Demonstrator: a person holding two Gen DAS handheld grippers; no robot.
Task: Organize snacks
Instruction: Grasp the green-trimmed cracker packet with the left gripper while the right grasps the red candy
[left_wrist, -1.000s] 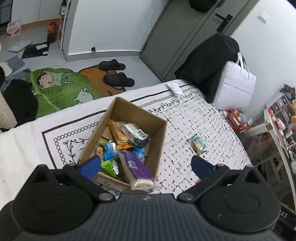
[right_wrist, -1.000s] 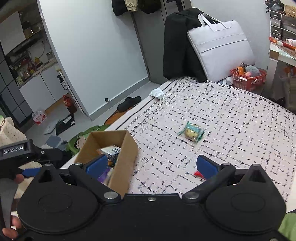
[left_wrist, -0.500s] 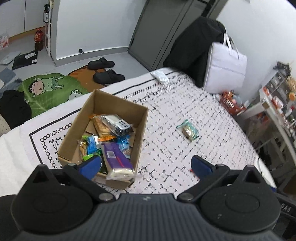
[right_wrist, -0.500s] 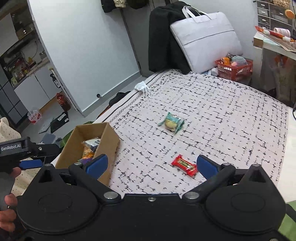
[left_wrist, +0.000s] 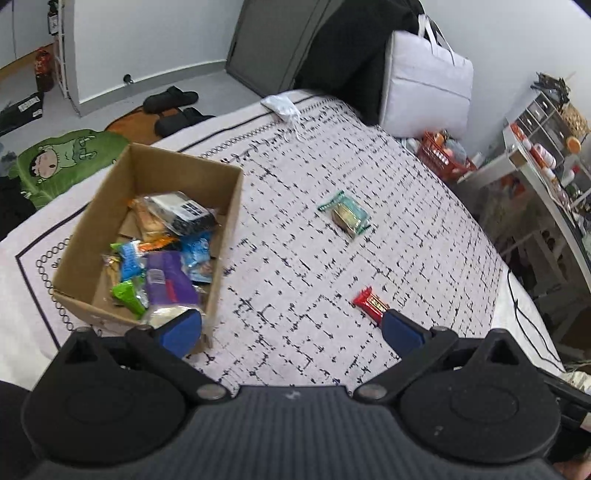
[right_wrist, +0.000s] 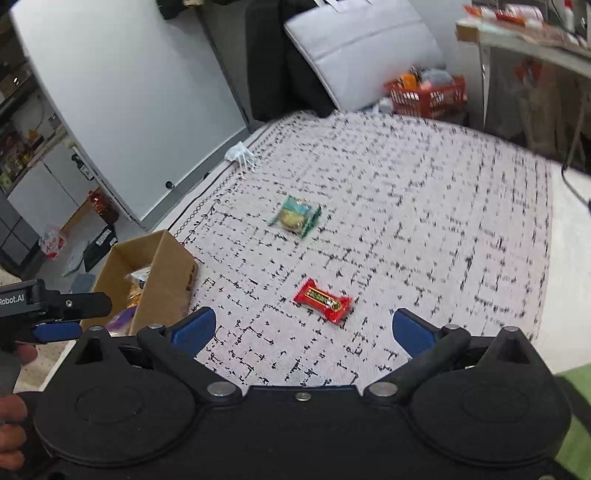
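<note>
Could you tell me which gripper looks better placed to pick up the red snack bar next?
Probably the right gripper: it is open with the red snack bar almost centred ahead of it. The left gripper, also open, sits nearer the box.

A white face mask (left_wrist: 281, 106) lies at the far edge of the grid-patterned bedspread (left_wrist: 406, 206). Beyond it, a pale tote bag (left_wrist: 424, 83) leans against a black coat (left_wrist: 343, 48). Black slippers (left_wrist: 173, 107) sit on the floor beside a green cartoon mat (left_wrist: 62, 155), and a red basket (right_wrist: 428, 96) stands near the desk (right_wrist: 532, 48).
</note>
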